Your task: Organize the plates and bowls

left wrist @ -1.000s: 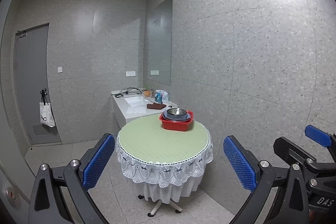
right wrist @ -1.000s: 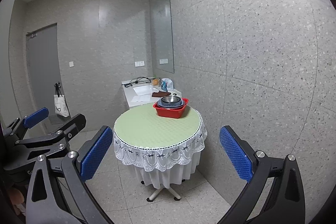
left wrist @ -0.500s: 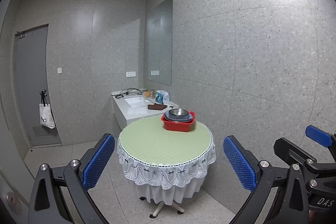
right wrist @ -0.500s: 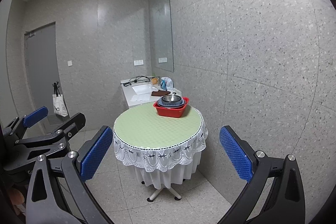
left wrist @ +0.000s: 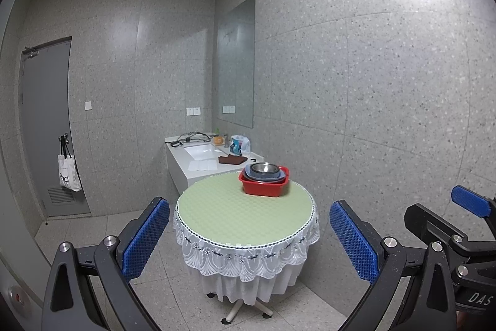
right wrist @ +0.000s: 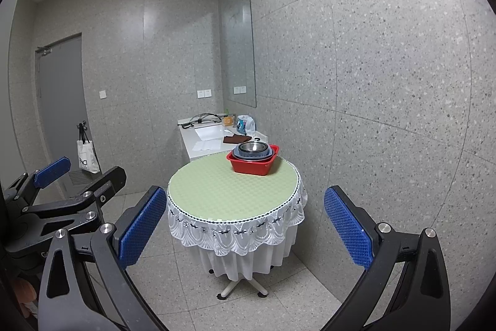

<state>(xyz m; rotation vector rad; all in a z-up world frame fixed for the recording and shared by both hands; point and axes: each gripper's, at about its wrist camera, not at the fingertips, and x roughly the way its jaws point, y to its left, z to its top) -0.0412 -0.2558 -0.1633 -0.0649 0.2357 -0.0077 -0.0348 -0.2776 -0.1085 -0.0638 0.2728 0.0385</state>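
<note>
A red tub (left wrist: 264, 189) (right wrist: 251, 166) stands at the far right edge of a round table (left wrist: 229, 216) (right wrist: 214, 191) with a green top and white lace cloth. In the tub sit stacked blue-grey dishes (left wrist: 263, 175) with a steel bowl (left wrist: 264, 167) (right wrist: 251, 146) on top. My left gripper (left wrist: 249, 234) is open and empty, well short of the table. My right gripper (right wrist: 245, 225) is open and empty, also short of the table. Each gripper shows at the edge of the other's view.
A white sink counter (left wrist: 201, 160) stands behind the table against the wall, with cables, a brown cloth (left wrist: 231, 159) and a plastic bag (left wrist: 240, 144). A mirror hangs above. A grey door (left wrist: 46, 126) with a tote bag (left wrist: 68, 172) is at the left. Tiled floor surrounds the table.
Both views have shifted slightly; the table and tub sit a little to the right in the left wrist view. Both grippers stay open and empty.
</note>
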